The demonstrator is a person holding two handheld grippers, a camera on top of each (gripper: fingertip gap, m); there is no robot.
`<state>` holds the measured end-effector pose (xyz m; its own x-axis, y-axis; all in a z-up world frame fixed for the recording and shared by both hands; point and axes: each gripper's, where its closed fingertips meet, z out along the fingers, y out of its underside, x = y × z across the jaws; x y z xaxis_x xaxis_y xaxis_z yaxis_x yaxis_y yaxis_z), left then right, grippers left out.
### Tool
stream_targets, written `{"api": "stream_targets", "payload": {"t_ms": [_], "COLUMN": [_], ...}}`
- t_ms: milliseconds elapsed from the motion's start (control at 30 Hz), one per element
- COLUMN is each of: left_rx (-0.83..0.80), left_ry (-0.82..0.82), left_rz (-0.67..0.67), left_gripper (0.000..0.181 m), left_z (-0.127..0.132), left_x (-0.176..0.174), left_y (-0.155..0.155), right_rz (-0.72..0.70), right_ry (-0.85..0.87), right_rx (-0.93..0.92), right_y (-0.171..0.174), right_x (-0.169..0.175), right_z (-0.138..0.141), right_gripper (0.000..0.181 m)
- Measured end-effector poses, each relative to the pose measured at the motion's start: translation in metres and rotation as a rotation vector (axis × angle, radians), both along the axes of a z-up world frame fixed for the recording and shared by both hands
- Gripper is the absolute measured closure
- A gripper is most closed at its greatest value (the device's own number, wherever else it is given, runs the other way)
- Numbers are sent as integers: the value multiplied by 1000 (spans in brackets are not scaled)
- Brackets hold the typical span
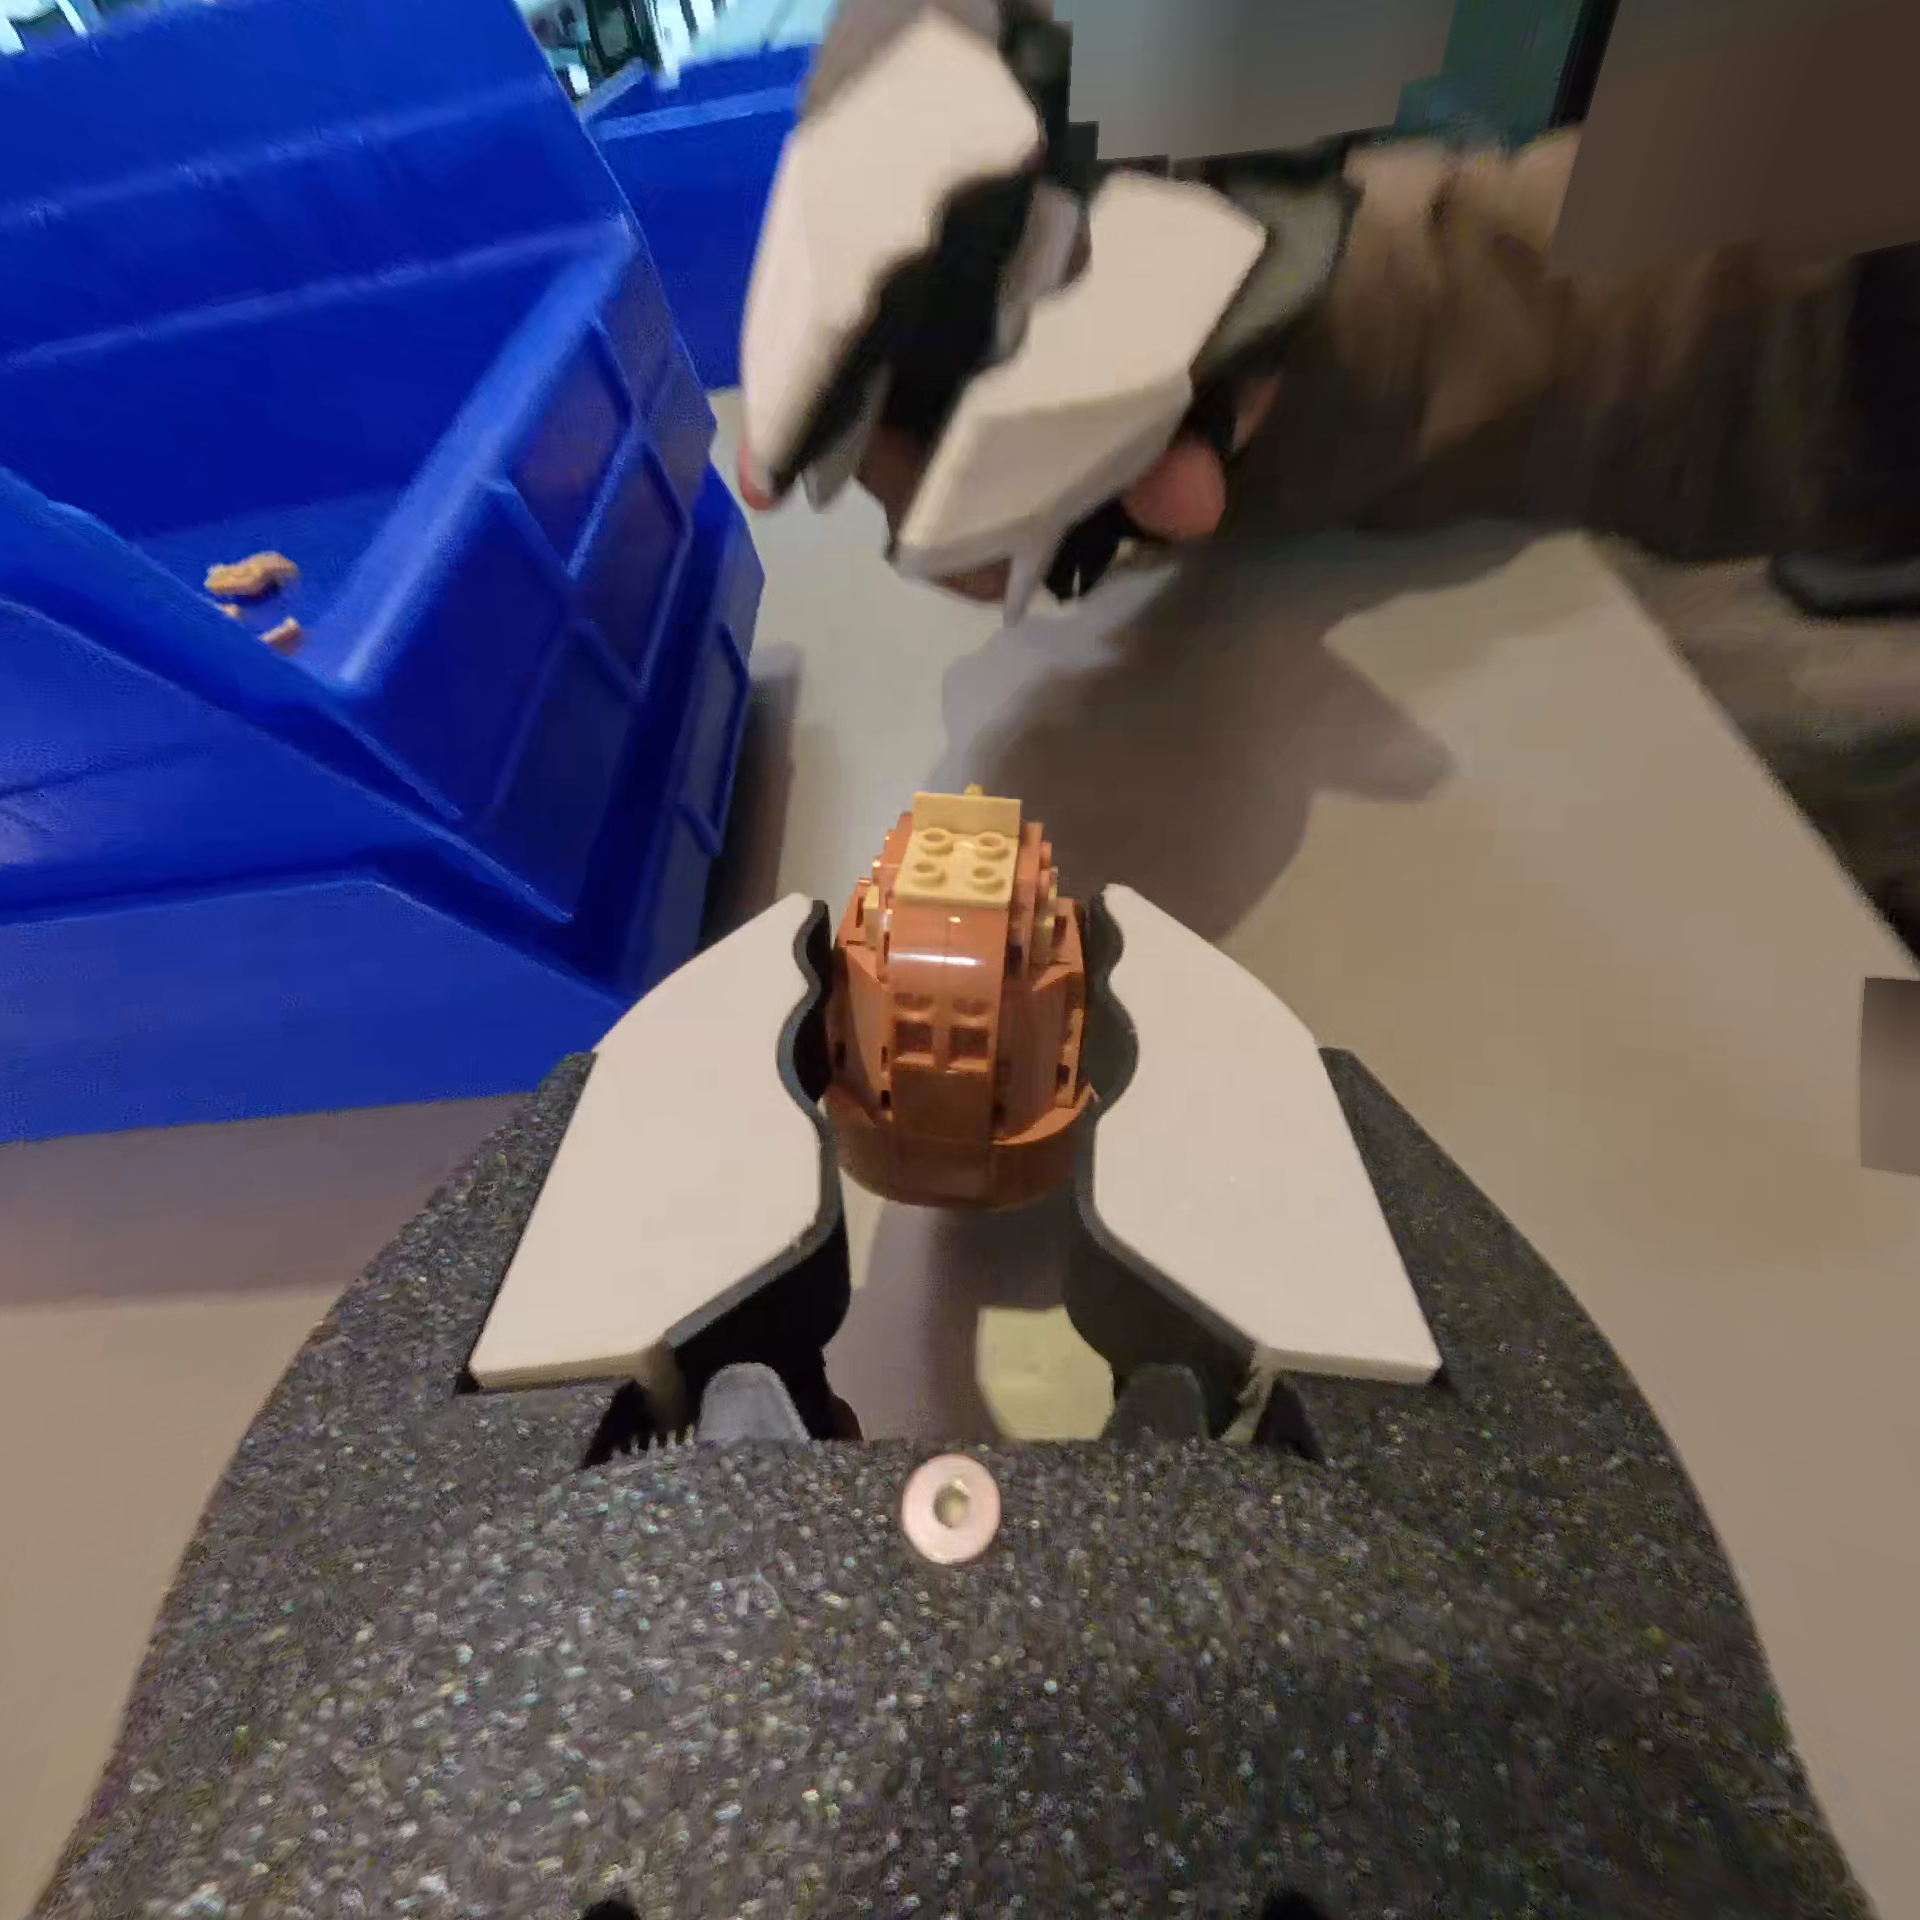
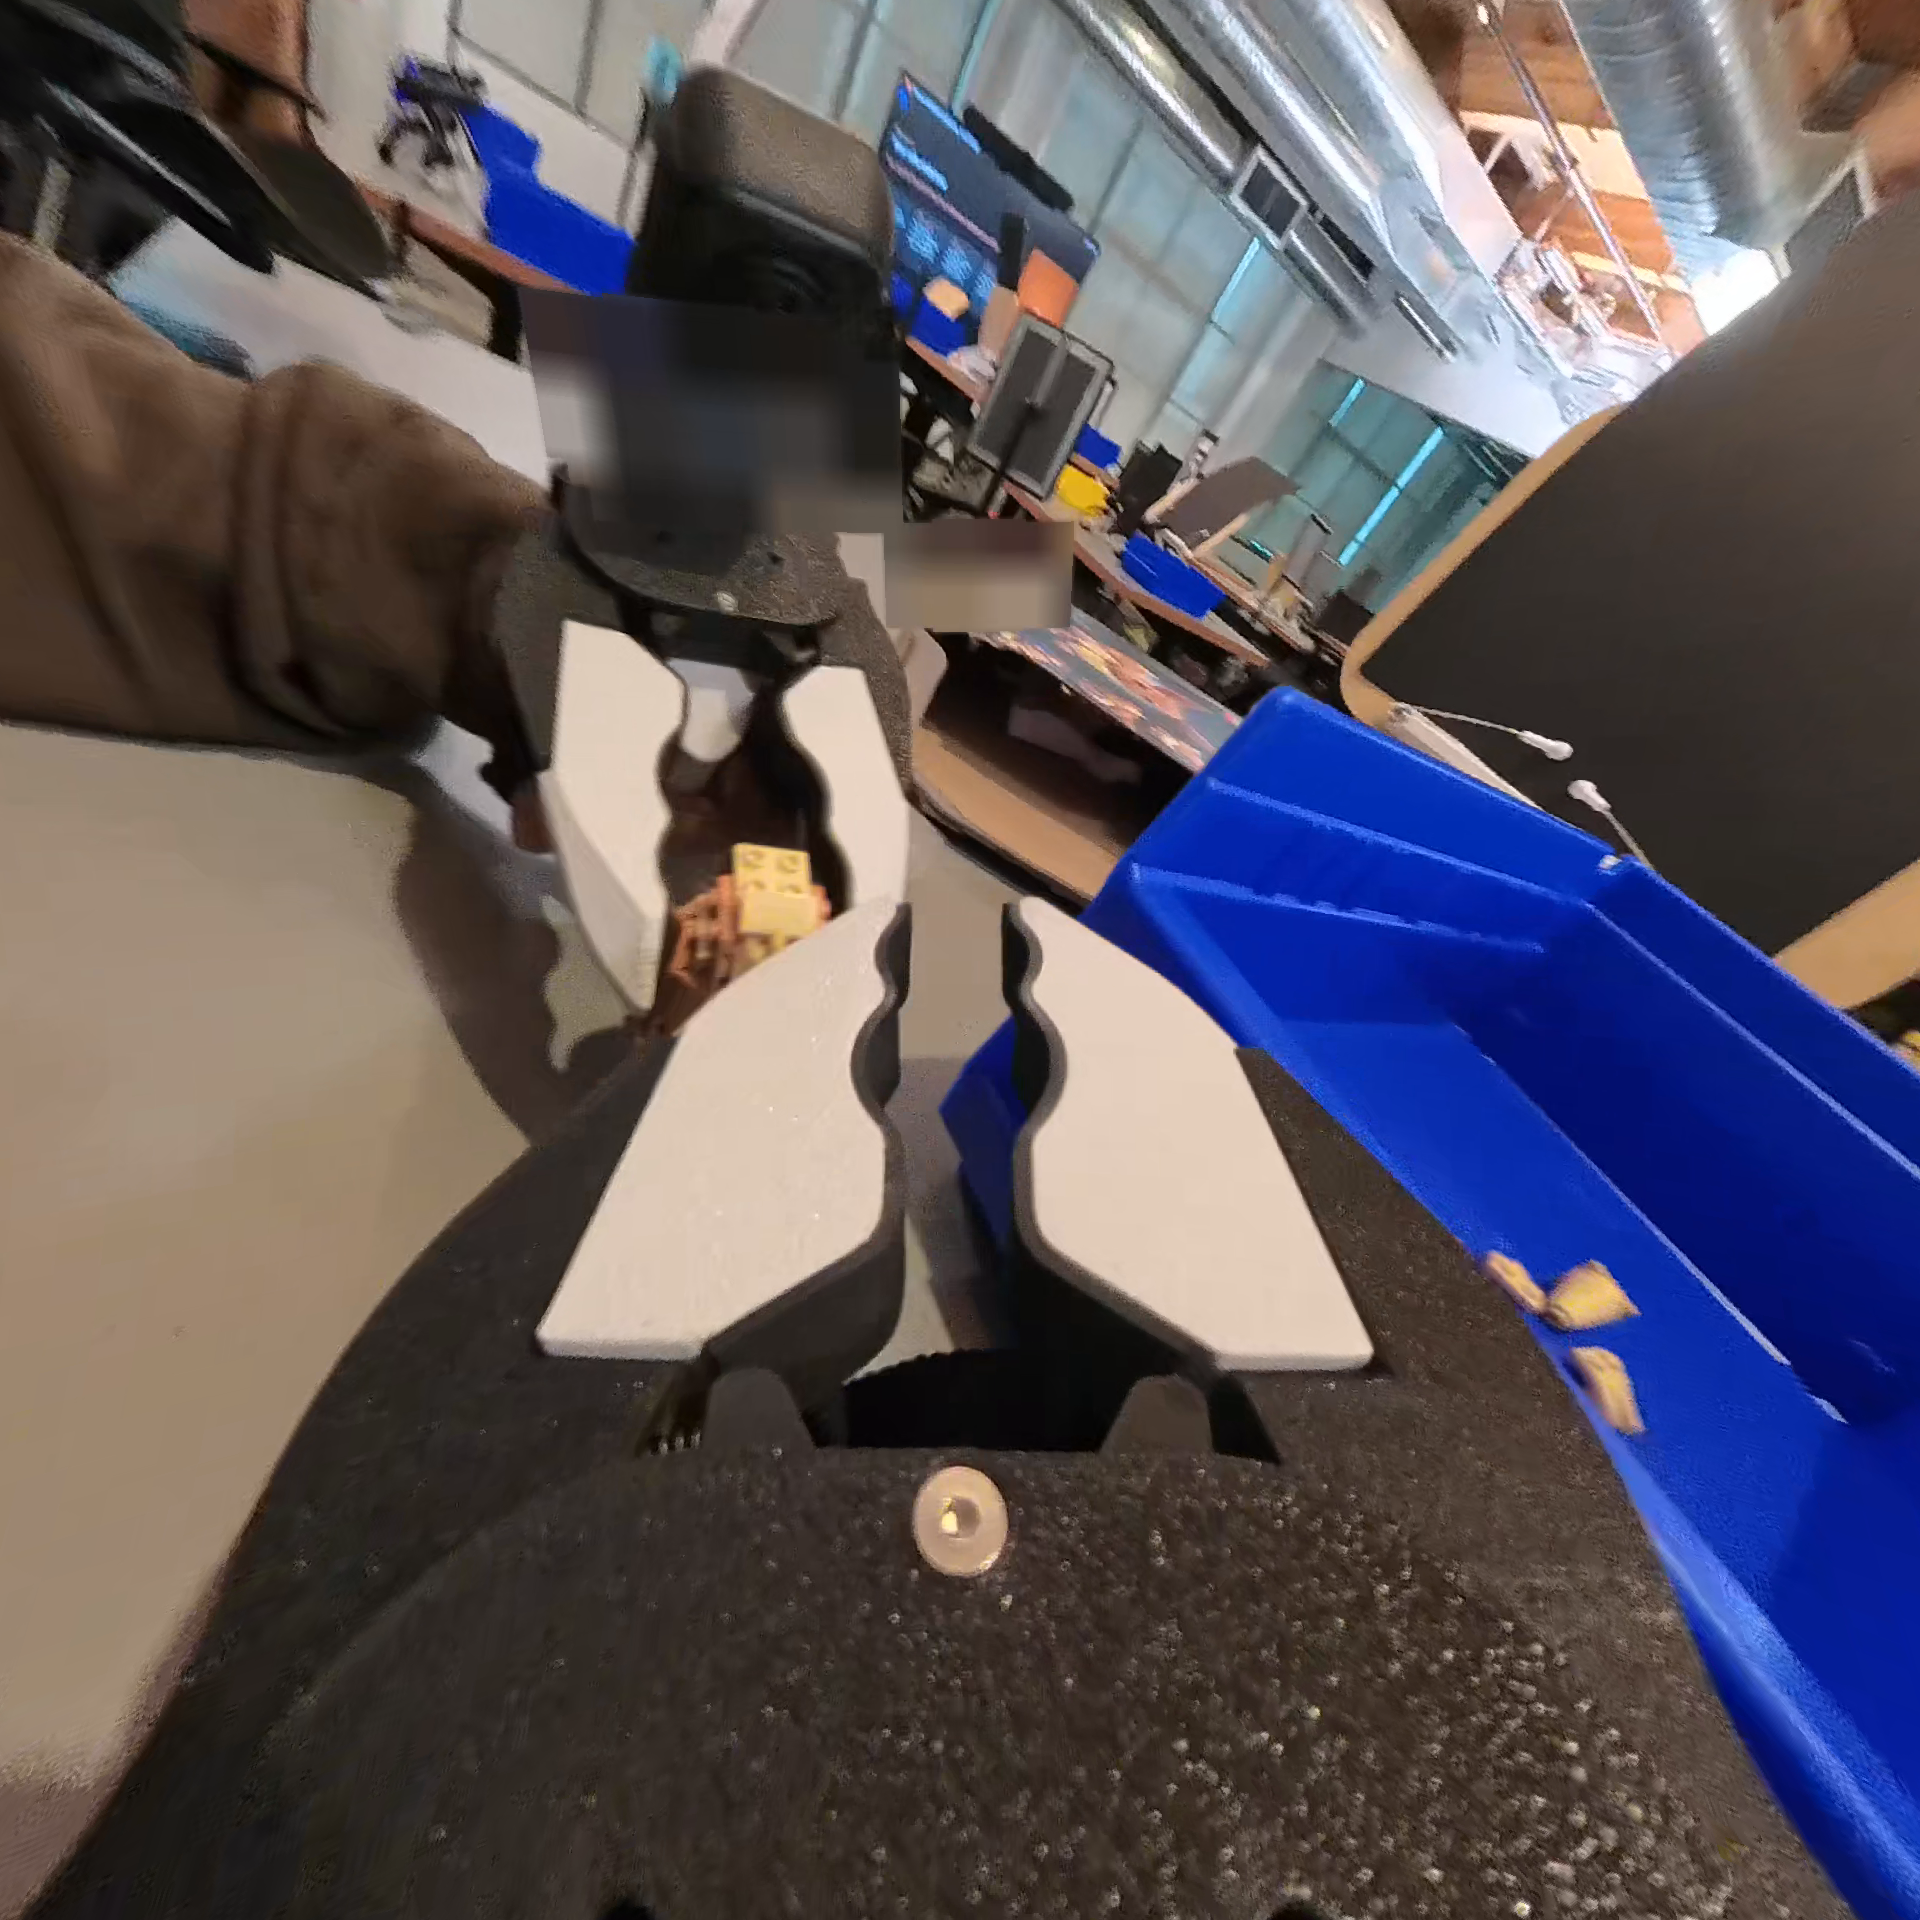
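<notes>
No readable text, labels, brands, numbers or signs anywhere. Glowing graphics on a far monitor (image 2: 971, 197), too blurred to tell. Printed colours on a flat sheet (image 2: 1127, 681) beyond the bins, nothing legible.

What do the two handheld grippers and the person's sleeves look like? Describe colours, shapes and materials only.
Each gripper, left and right, has two flat pale grey fingers with wavy black inner edges, set in a speckled, rough black body that carries one silver screw. A black camera block sits on top of the left one. The sleeves are brown fabric.
</notes>
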<state>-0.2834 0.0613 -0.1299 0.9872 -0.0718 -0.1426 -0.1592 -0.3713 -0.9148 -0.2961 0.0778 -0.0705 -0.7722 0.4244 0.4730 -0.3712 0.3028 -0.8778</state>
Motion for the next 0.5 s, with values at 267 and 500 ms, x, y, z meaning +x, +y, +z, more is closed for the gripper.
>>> {"api": "stream_targets", "payload": {"t_ms": [267, 500], "left_rx": [78, 34], "left_ry": [-117, -70], "left_rz": [3, 8], "left_gripper": [134, 134], "left_z": [8, -1], "left_x": [0, 1], "left_y": [5, 9], "right_rz": [76, 109], "right_ry": [-69, -154], "right_rx": [18, 60], "right_y": [-15, -22], "right_x": [12, 14], "right_z": [-14, -31], "right_gripper": [160, 155]}}
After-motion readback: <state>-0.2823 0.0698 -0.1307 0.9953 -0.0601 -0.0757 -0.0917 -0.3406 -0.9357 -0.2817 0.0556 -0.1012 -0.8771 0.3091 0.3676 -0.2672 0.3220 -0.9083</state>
